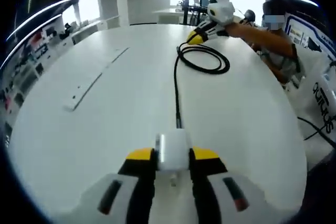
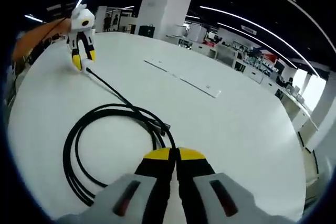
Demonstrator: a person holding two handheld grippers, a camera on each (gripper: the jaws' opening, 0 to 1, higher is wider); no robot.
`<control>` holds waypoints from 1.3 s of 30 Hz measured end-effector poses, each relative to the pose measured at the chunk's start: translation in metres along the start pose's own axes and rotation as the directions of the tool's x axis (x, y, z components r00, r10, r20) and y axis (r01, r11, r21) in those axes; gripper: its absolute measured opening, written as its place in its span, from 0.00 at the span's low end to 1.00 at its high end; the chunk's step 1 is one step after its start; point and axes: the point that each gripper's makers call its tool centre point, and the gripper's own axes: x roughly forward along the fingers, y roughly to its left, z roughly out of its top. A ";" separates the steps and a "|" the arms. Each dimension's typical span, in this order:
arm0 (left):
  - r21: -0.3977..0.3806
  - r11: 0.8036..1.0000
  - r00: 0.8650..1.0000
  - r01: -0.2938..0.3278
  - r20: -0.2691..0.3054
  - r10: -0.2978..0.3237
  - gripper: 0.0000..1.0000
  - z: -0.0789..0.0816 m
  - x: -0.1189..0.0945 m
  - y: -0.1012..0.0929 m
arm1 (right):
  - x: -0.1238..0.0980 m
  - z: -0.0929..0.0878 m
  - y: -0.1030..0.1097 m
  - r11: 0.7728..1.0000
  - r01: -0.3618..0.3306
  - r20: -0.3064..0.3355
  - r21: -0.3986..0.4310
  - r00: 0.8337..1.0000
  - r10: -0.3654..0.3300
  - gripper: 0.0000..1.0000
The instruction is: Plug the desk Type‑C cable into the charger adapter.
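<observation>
My left gripper (image 1: 173, 156) is shut on a white charger adapter (image 1: 173, 149), held low over the white desk (image 1: 105, 129). A black Type‑C cable (image 1: 177, 90) meets the adapter's front face and runs away to a coil (image 1: 206, 59). At the coil's far side the right gripper (image 1: 198, 37) rests, held by a person's orange‑sleeved arm (image 1: 257, 32). In the right gripper view my right gripper (image 2: 176, 155) has its yellow tips together just behind the coil (image 2: 100, 135). A loose plug end (image 2: 165, 127) lies ahead of them. The cable leads off to the left gripper (image 2: 83, 62).
A flat white strip (image 1: 94, 83) is set into the desk top, also visible as the strip (image 2: 184, 80) beyond the coil. A person's torso (image 1: 286, 56) sits at the desk's right edge. Office desks and a white pillar (image 2: 165, 6) stand behind.
</observation>
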 end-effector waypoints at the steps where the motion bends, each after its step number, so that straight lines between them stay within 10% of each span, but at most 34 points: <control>1: 0.001 1.000 1.000 0.006 0.001 -0.006 0.24 0.001 0.000 0.001 | 0.003 0.001 -0.003 1.000 0.006 -0.004 0.001 1.000 -0.006 0.01; 31: -0.105 0.994 0.999 -0.026 0.043 0.031 0.36 0.002 0.006 0.043 | 0.014 0.004 -0.003 0.997 0.026 -0.002 0.077 1.000 -0.026 0.05; 39: -0.061 0.996 0.973 -0.061 0.217 0.073 0.46 0.027 -0.022 0.033 | -0.007 0.028 -0.007 0.995 0.028 0.151 0.101 0.988 -0.043 0.21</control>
